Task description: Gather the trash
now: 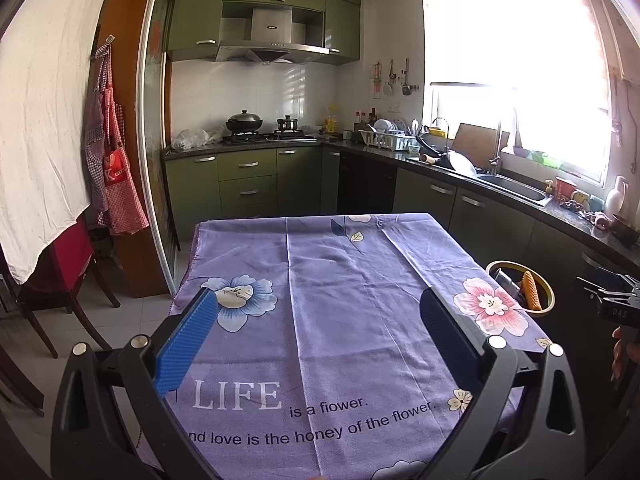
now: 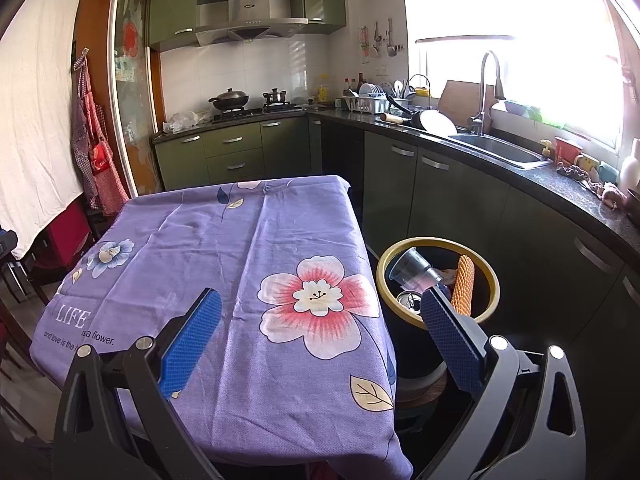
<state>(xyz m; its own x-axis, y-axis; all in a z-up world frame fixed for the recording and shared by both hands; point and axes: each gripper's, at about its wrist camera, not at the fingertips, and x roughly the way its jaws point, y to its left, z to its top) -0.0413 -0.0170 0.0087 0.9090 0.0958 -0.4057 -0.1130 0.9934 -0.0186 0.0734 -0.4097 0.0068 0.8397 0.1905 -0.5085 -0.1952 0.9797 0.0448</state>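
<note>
A black trash bin with a yellow rim (image 2: pixel 490 271) stands on the floor right of the table; it also shows in the left wrist view (image 1: pixel 549 295). Inside it lie a clear plastic cup (image 2: pixel 412 270), a metal can (image 2: pixel 410 301) and an orange corn cob (image 2: pixel 464 290), which also shows in the left wrist view (image 1: pixel 531 290). My left gripper (image 1: pixel 318 314) is open and empty above the purple flowered tablecloth (image 1: pixel 340 280). My right gripper (image 2: pixel 322 316) is open and empty above the table's right edge, near the bin. The right gripper's body (image 1: pixel 612 300) shows at the far right of the left wrist view.
The cloth-covered table (image 2: pixel 240 240) fills the middle. Green kitchen cabinets, a stove with pots (image 1: pixel 245 124) and a sink (image 2: pixel 500 152) line the back and right. A dark wooden chair (image 1: pixel 60 292) with a red seat and hanging aprons (image 1: pixel 112 176) stand at the left.
</note>
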